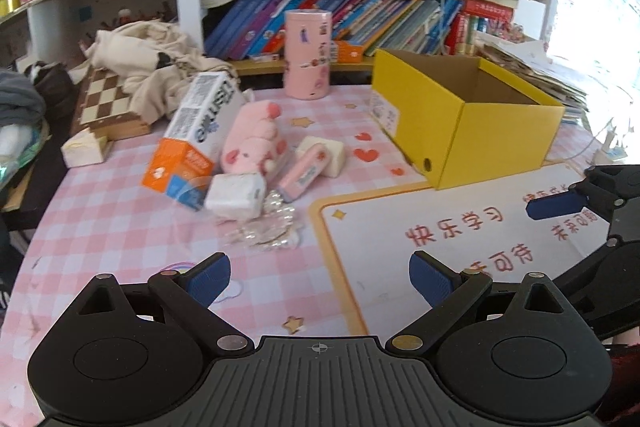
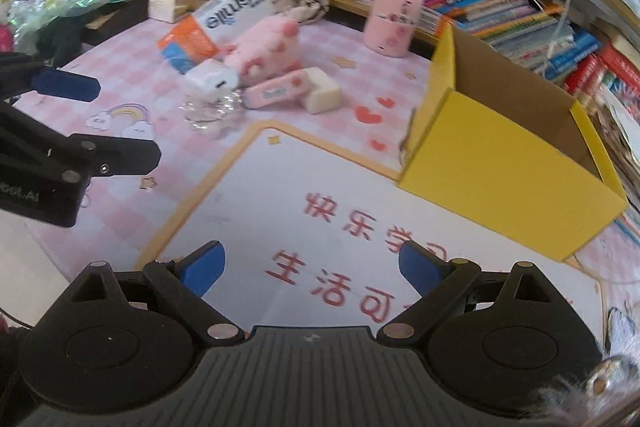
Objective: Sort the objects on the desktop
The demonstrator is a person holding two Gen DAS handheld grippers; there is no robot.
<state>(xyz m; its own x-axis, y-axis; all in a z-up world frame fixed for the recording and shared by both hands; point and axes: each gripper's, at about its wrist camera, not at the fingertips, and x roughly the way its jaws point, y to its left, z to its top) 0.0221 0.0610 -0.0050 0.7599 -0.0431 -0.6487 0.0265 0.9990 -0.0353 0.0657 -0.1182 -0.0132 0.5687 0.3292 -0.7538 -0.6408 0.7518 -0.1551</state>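
Fingers of the left gripper (image 1: 320, 279) stand wide apart with nothing between their blue pads, held low over the pink checked table (image 1: 120, 227) at the edge of a white mat with red characters (image 1: 440, 227). Fingers of the right gripper (image 2: 312, 269) are likewise spread and empty, poised above the same mat; each gripper appears at the side of the other's view.

The things to be sorted lie in a loose cluster on the table, beyond the mat's far-left corner. A white and orange toothpaste carton (image 1: 192, 135) lies tilted at the back left, with a pink plush toy (image 1: 256, 139) leaning against it. In front of the toy lie a small white box (image 1: 236, 195), a pink oblong case (image 1: 304, 173) and a cream block (image 1: 324, 155) touching the case. A clear beaded trinket (image 1: 268, 231) lies nearest the left gripper, just beside the white box.

An open yellow cardboard box (image 1: 460, 123) stands to the right of the cluster, its near corner on the mat; its visible interior is bare. A pink cylindrical tin (image 1: 307, 55) stands upright behind, before a shelf of leaning books (image 1: 360, 11).
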